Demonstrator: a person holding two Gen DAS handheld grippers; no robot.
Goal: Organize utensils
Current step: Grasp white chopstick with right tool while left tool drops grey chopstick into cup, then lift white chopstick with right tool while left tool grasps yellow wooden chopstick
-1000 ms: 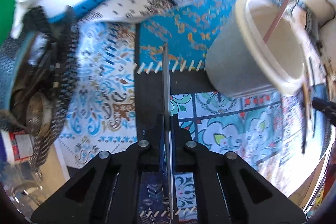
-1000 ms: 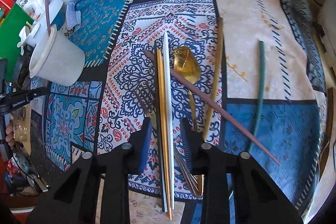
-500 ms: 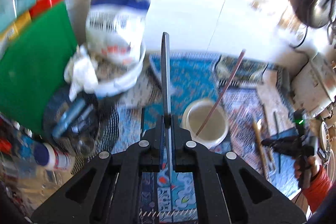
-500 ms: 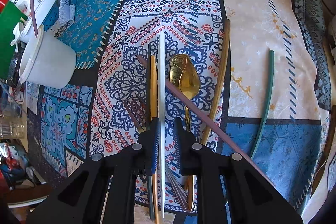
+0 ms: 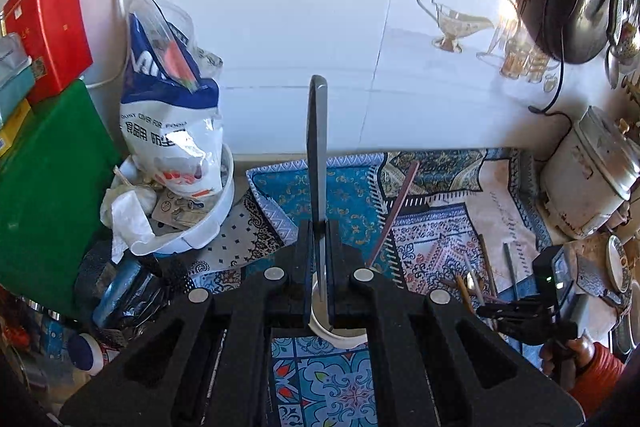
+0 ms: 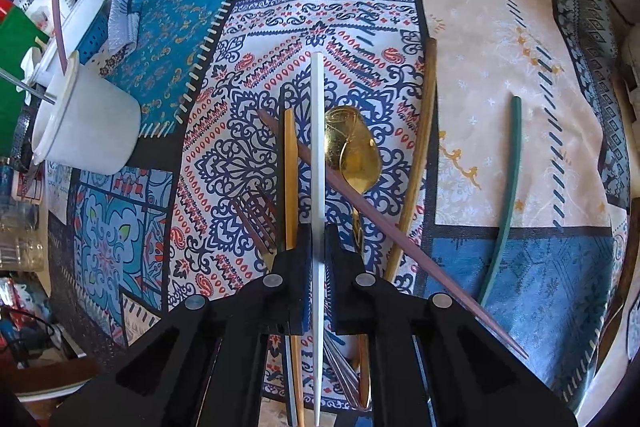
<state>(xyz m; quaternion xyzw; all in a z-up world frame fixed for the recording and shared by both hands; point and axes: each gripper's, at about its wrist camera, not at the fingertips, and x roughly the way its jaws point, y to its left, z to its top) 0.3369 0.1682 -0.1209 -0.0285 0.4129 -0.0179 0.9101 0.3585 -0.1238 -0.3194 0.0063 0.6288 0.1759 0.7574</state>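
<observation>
L claw [image 5: 319, 239] grips grey utensil [image 5: 317, 147]; R claw [image 6: 318, 247] grips white chopstick [image 6: 317, 131].

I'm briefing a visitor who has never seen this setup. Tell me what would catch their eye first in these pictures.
First, the grey utensil standing up out of the shut left claw, held against the white wall above the white cup. Next, the right claw, clamped on a white chopstick amid the utensils scattered on the patterned cloth, with a gold spoon just to its right.
</observation>
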